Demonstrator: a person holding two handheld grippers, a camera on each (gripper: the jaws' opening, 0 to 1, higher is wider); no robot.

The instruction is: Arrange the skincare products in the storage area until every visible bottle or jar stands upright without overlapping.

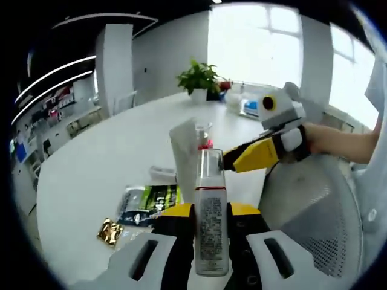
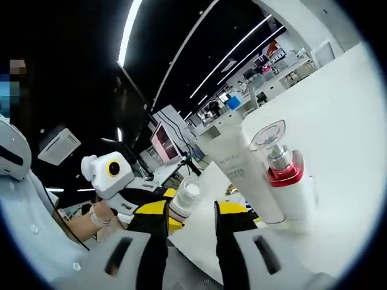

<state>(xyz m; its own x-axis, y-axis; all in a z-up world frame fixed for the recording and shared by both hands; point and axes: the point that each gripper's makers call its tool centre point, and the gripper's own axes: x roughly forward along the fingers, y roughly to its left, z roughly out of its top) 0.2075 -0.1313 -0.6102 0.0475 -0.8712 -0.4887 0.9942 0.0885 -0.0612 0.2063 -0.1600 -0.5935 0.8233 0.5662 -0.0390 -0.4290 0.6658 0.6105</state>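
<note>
- In the left gripper view, the left gripper (image 1: pixel 211 211) clamped a clear bottle (image 1: pixel 211 211) upright between its yellow-tipped fingers (image 1: pixel 175 212), label facing the camera.
- Just beyond the fingertips stood a white tube (image 1: pixel 184 151) and a pump bottle (image 1: pixel 204 138) with a red collar, on the white table (image 1: pixel 109 175).
- Left of the fingers, flat sachets (image 1: pixel 148 204) and a gold packet (image 1: pixel 110 231) lay on the table.
- The right gripper (image 1: pixel 227 158) reached in from the right, its tips near the pump bottle.
- In the right gripper view, the right gripper (image 2: pixel 192 211) held its jaws apart, gripping nothing; tube (image 2: pixel 242 163) and pump bottle (image 2: pixel 287 181) sat right of its fingers.
- The left gripper (image 2: pixel 166 205) held the clear bottle (image 2: pixel 184 198) there.
</note>
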